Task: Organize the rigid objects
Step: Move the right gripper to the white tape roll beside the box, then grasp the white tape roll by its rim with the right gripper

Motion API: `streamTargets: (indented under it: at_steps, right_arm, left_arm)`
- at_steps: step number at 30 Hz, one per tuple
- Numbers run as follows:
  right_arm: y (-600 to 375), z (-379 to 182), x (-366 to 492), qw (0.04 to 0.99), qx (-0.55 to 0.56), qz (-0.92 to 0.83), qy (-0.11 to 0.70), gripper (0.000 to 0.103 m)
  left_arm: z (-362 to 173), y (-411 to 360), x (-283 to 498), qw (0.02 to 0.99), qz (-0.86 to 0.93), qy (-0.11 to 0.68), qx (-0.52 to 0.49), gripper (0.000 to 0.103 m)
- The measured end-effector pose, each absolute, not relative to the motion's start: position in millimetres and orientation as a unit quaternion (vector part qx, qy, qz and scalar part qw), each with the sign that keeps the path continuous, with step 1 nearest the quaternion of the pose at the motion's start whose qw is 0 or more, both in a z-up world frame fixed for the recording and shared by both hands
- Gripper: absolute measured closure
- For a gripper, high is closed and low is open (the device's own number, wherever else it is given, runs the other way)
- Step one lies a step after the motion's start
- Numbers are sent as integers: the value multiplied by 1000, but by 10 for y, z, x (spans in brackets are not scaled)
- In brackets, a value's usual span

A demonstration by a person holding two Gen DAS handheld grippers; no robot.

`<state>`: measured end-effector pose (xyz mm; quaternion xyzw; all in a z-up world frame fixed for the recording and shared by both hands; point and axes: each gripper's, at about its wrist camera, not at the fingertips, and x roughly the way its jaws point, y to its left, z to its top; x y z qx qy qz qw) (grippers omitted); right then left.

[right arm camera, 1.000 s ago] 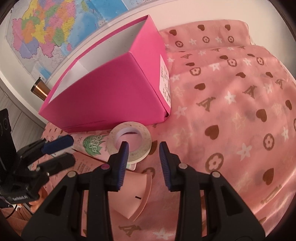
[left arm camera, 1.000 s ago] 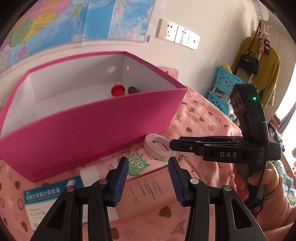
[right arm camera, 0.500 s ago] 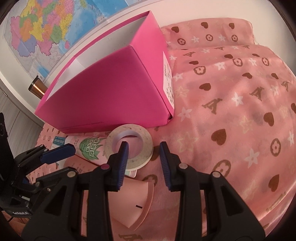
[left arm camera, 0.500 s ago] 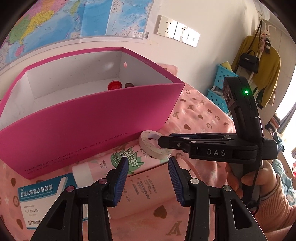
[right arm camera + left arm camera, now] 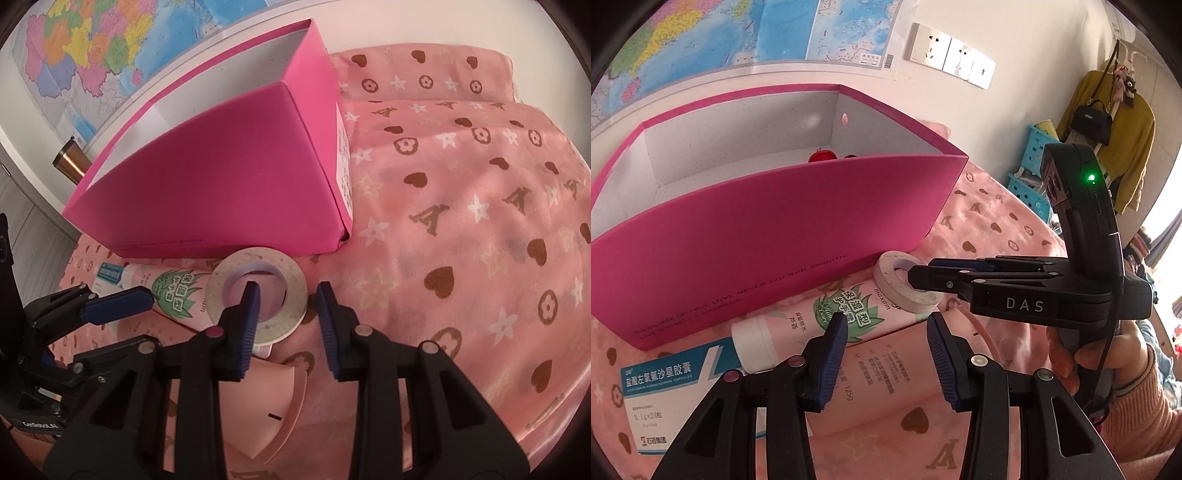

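Observation:
A white tape roll (image 5: 258, 295) lies flat on a pink tube (image 5: 173, 291) in front of the pink box (image 5: 229, 192). My right gripper (image 5: 288, 306) is open, its left finger inside the roll's hole and its right finger outside the rim. The roll (image 5: 905, 291) and right gripper (image 5: 919, 277) also show in the left wrist view. My left gripper (image 5: 886, 350) is open and empty above the pink tube (image 5: 857, 347). The box (image 5: 768, 236) holds a red-capped item (image 5: 822, 156).
A blue and white medicine carton (image 5: 661, 391) lies left of the tube. A pink patterned cloth (image 5: 461, 221) covers the surface. A copper-coloured cylinder (image 5: 70, 162) stands behind the box. A map and wall sockets (image 5: 953, 55) are behind. Blue baskets (image 5: 1034, 166) stand far right.
My right gripper has moved forward and down onto the tape roll, its left finger now inside the hole. My left gripper has drawn back slightly.

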<state>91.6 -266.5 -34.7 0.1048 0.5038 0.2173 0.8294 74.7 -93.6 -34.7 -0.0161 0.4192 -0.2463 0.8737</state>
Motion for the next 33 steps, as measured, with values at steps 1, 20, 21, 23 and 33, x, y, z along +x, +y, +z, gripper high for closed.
streamTargets:
  at_steps: [1, 20, 21, 23, 33]
  right_arm:
    - [-2666, -347, 913, 829, 104, 218, 504, 71]
    - [-2623, -205, 649, 851, 68, 208, 477, 87]
    - [-2628, -197, 638, 852, 68, 207, 475, 87]
    - [-2644, -177, 615, 854, 72, 208, 472, 87]
    - [-2566, -73, 525, 860, 67, 217, 456, 87]
  left_arm:
    - [-350, -937, 748, 873, -247, 420, -16, 58]
    - [-415, -1088, 762, 862, -266, 431, -8, 61]
    - [-415, -1095, 756, 861, -269, 432, -8, 61]
    - [-409, -1110, 743, 858, -276, 432, -8, 64]
    - [-385, -1104, 712, 850, -295, 436, -21, 67]
